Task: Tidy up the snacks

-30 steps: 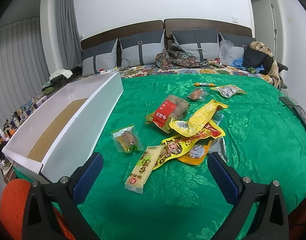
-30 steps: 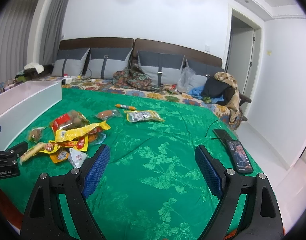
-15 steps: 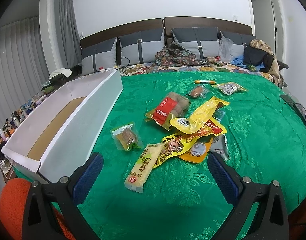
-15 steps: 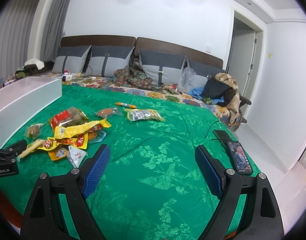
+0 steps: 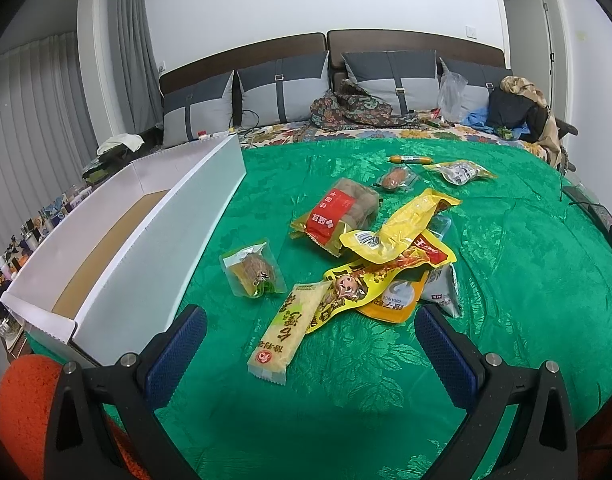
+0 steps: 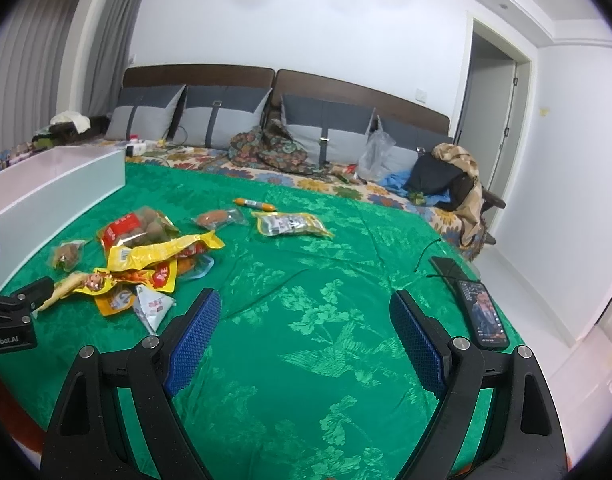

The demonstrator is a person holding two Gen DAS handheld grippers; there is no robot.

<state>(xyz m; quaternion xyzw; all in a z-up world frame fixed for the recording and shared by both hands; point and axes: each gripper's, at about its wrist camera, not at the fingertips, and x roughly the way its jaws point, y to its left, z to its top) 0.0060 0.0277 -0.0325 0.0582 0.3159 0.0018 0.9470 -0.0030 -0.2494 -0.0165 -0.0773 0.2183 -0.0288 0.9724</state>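
A heap of snack packets (image 5: 378, 260) lies on the green bedspread, also in the right wrist view (image 6: 145, 264). A pale yellow bar packet (image 5: 287, 330) is nearest my open, empty left gripper (image 5: 310, 352). A small clear packet (image 5: 253, 268) lies beside the long white box (image 5: 145, 256). A red-labelled bag (image 5: 338, 214), a sausage stick (image 5: 410, 159) and two clear packets (image 5: 460, 171) lie farther back. My right gripper (image 6: 306, 336) is open and empty over bare bedspread, right of the heap.
A phone (image 6: 482, 314) and a dark device with a cable (image 6: 446, 268) lie at the bed's right edge. Pillows, clothes and a plastic bag (image 5: 452, 94) line the headboard. An orange cushion (image 5: 21, 412) sits at lower left. The left gripper's body (image 6: 9, 320) shows in the right wrist view.
Both grippers have drifted slightly forward toward the snacks. Both stay open and nothing on the bed has moved.
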